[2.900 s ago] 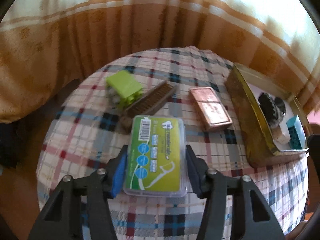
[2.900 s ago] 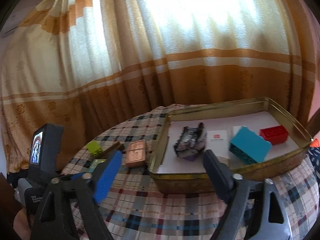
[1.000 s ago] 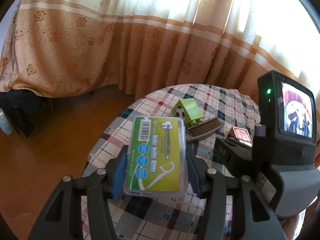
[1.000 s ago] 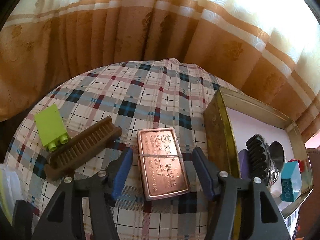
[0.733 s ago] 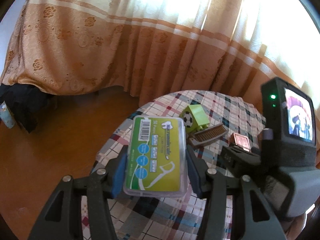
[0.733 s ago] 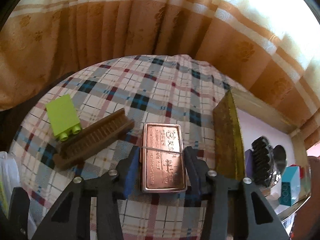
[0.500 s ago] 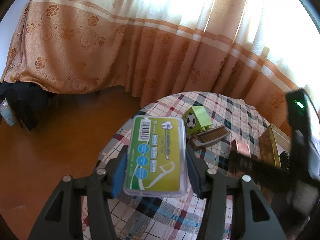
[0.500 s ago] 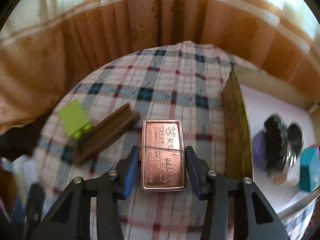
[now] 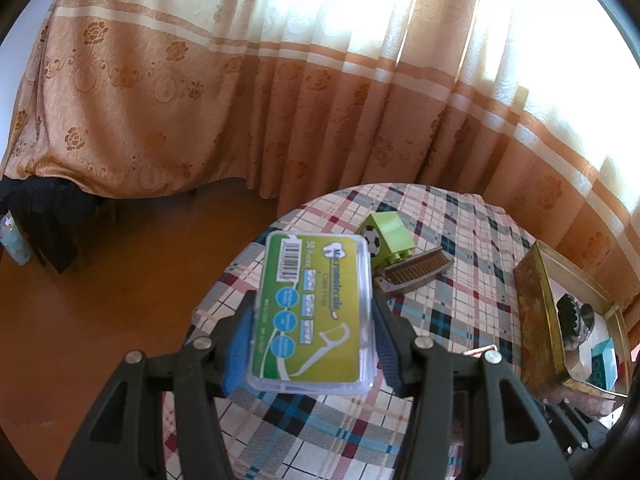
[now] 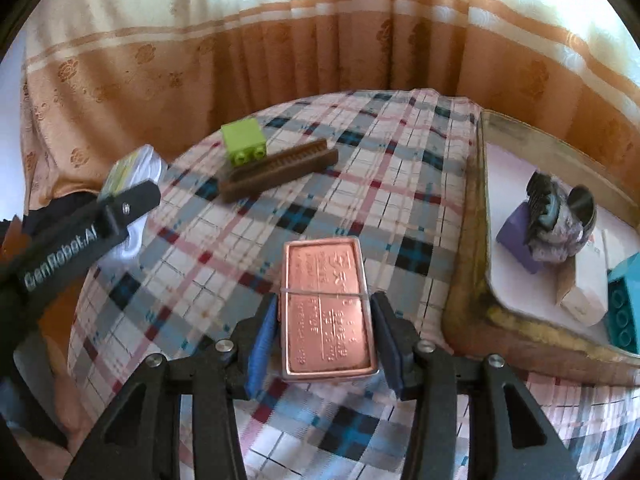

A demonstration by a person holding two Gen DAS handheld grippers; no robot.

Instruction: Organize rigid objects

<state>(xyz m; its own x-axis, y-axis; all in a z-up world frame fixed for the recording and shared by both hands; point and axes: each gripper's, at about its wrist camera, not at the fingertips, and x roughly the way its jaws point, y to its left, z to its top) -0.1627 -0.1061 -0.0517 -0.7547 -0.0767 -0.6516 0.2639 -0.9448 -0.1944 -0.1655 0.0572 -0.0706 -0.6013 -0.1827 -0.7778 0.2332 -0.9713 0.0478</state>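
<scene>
low in the right wrist frame, the right gripper (image 10: 326, 344) clamped the long sides of a flat copper-coloured rectangular metal tin (image 10: 328, 308), likely stiff and slippery, while the left gripper (image 9: 310, 340) gripped a light green-labelled clear plastic floss-pick box (image 9: 314, 308).

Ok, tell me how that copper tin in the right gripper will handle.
The copper tin looks like stiff metal, so it likely won't flex between the right gripper's pads. Its smooth sides may slip. Flat and boxy, it shouldn't roll when set in the tray.
</scene>
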